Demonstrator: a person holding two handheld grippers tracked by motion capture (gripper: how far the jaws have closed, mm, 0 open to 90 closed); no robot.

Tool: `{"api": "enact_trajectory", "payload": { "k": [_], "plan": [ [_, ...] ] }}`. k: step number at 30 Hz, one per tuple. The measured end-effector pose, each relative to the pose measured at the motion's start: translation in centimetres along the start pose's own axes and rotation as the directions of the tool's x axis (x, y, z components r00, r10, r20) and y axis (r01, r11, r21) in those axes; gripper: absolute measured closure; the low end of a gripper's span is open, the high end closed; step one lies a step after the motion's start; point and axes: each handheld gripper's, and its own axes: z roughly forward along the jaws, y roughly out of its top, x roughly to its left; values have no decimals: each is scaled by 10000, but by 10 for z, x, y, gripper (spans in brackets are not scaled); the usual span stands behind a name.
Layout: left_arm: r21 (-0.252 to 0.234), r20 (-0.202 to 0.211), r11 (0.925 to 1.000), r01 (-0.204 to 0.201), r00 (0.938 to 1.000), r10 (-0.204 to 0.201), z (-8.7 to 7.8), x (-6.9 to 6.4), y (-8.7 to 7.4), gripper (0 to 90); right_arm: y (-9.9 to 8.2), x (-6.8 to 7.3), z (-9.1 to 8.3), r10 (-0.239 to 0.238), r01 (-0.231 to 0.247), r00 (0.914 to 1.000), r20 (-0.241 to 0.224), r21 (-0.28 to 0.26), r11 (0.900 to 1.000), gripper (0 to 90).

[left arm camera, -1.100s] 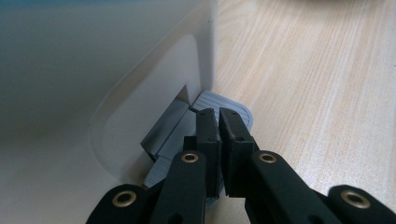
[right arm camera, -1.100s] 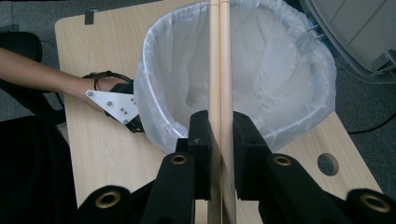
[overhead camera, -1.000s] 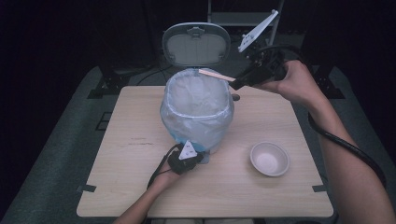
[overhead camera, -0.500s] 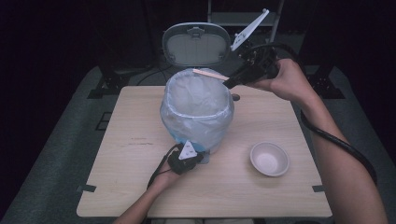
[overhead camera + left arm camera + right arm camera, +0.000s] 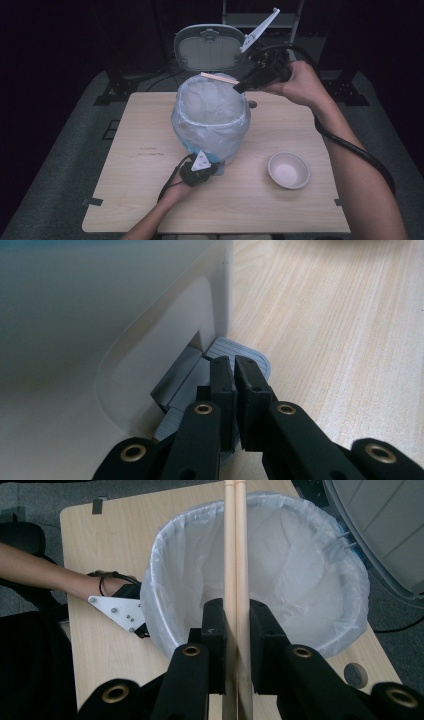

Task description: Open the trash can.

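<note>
A: What has the right gripper (image 5: 239, 88) got?

B: A pair of wooden chopsticks (image 5: 235, 570). In the right gripper view its two black jaws are pinched onto them, one on each side, and the sticks run straight up between them, side by side. In the high view the chopsticks stick out level from the jaw tips, above the far rim of the bin.

A: Which bin?

B: A pedal bin (image 5: 212, 131) lined with a pale translucent plastic bag (image 5: 310, 575), standing on the wooden table (image 5: 125, 150) towards its far edge. Its grey lid (image 5: 210, 48) is tipped up and open behind it. The bag's inside looks bare as far as I can see.

A: And the left gripper (image 5: 216, 166)?

B: Low down at the near side of the bin's base. In the left gripper view its jaws are closed together with just a thin slit between them, nothing held in that slit, and the tips rest on the ribbed grey foot pedal (image 5: 240, 352) that comes out of a notch in the bin's wall.

A: Anything else on the table?

B: A small white bowl (image 5: 288, 170), to the right of the bin and well apart from both grippers. It looks empty.
</note>
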Motion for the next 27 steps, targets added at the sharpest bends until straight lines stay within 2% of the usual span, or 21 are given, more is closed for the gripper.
{"api": "enact_trajectory", "payload": {
  "k": [27],
  "plan": [
    [-22, 7, 10000, -5, 10000, 5, 0, 0, 0, 878, 14, -5, 23, -32, 35, 9999, -170, 187, 9998, 787]
  ]
}}
